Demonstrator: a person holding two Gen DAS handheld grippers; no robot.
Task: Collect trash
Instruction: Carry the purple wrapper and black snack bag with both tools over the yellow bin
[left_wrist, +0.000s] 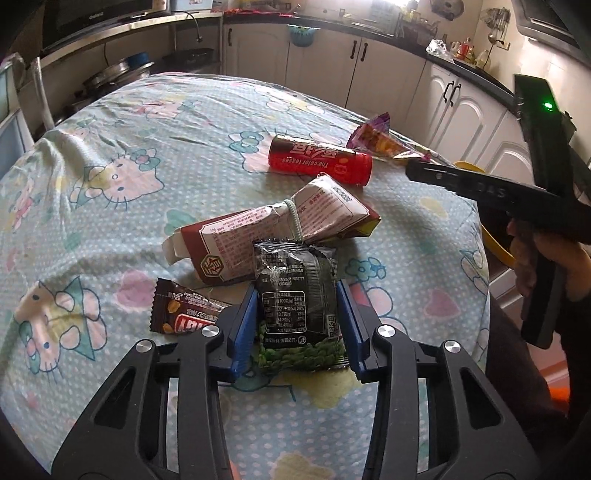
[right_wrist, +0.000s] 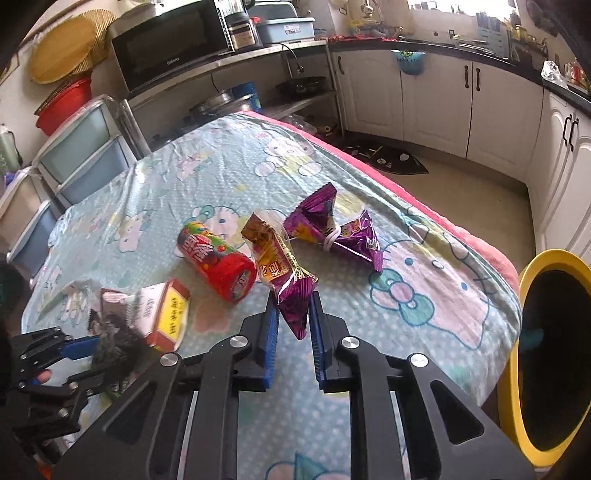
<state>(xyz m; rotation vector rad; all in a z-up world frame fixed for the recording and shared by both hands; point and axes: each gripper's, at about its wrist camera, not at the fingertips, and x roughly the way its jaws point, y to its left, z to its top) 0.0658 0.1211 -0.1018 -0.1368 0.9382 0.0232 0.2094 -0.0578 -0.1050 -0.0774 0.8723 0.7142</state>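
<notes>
Green-pea snack packet (left_wrist: 297, 306): lies flat on the tablecloth (left_wrist: 110, 140), near edge, between the blue pads of the left gripper (left_wrist: 297, 325); its far end overlaps a crushed paper carton (left_wrist: 266, 236).
Left gripper state: the pads sit at the packet's two long sides, apparently touching; whether they truly pinch it I cannot tell.
Purple snack wrapper (right_wrist: 284, 273): its lower tip is clamped between the pads of the right gripper (right_wrist: 293, 325); its upper end leans close to the red candy tube (right_wrist: 218, 262).
Right gripper state: clenched on the wrapper's corner.
Risk, left side: a flat, slick packet taken by its edges may buckle or slide out on lifting; the carton it overlaps may get nudged.
Risk, right side: only a thin crinkled tip is held, so the wrapper may tear or slip free on the way to the bin.
Risk, neighbours: the tube lies on its side and could roll off if bumped.
Other trash: a chocolate bar wrapper (left_wrist: 184, 314) beside the left gripper; a second purple wrapper (right_wrist: 332, 229) tied with a white band, farther out.
Yellow-rimmed bin (right_wrist: 524, 280): stands just past the table's right edge; its inside is dark, contents not visible.
Carton: open, flattened, bound with a pale band; contents not visible.
</notes>
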